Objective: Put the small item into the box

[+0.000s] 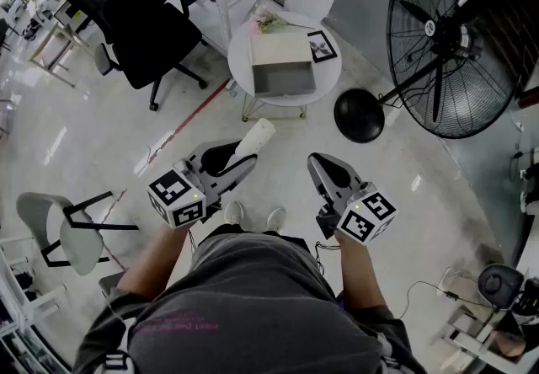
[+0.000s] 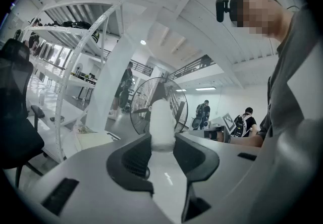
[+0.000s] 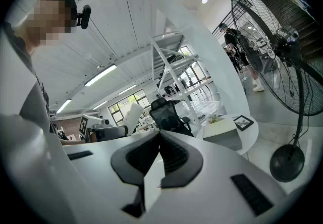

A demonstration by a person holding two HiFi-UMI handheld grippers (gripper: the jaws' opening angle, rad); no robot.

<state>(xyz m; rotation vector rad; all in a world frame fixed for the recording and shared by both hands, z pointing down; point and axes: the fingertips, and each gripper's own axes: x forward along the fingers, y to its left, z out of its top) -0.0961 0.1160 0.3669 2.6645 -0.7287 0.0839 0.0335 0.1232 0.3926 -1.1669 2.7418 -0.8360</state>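
Pale floor carries one round tabletop (image 1: 324,82) with one open box (image 1: 284,79), beside one big fan (image 1: 446,35). Well short of the box, the left gripper (image 1: 242,153) clamps the single small white item (image 1: 255,139); the right gripper (image 1: 317,162) is closed, empty. Only the gripper views show the jaws' faces; only the head view shows the box's inside.

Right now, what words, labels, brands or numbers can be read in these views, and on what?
None can be read.
Pink print on the person's shirt: too blurred.
Badge on the fan hub: too small.
Marker cubes: square patterns only, no letters.
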